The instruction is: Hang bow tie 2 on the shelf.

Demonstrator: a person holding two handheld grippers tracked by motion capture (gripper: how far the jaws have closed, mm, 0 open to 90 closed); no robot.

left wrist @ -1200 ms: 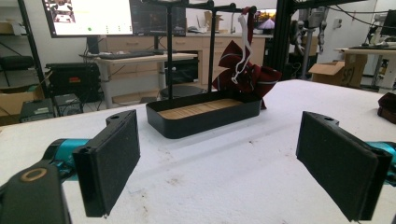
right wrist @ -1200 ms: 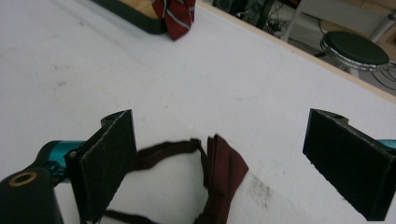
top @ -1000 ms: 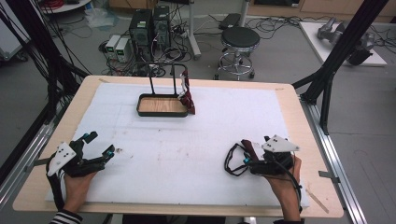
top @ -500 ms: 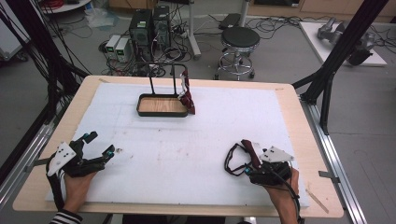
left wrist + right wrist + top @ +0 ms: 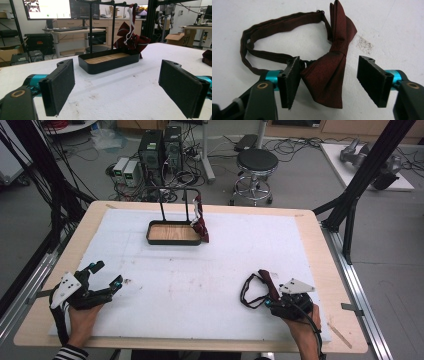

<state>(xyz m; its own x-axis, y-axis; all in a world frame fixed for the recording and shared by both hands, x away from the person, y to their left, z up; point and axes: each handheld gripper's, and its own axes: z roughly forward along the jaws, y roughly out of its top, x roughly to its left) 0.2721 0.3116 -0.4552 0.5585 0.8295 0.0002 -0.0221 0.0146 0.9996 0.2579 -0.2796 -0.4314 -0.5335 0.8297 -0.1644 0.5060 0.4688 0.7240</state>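
A dark red bow tie (image 5: 325,80) with a looped strap (image 5: 274,22) lies flat on the white table cover, at the front right in the high view (image 5: 269,282). My right gripper (image 5: 329,60) is lowered over it with one wing of the bow between the jaws. Its jaws have just been closing; the left pad (image 5: 290,80) is at the bow's edge and the right pad (image 5: 372,80) stands clear of it, so the gripper (image 5: 270,296) is open. At the front left my left gripper (image 5: 107,273) rests open and holds nothing (image 5: 117,67).
A black tray (image 5: 172,240) with a wooden floor and an upright rack stands at the back middle (image 5: 110,62). A second red bow tie (image 5: 201,227) hangs from the rack's right end (image 5: 132,40). Bare white cover lies between the tray and both grippers.
My right gripper has sunk toward the table onto the bow tie and its jaws have narrowed around the bow. The left gripper has stayed where it was.
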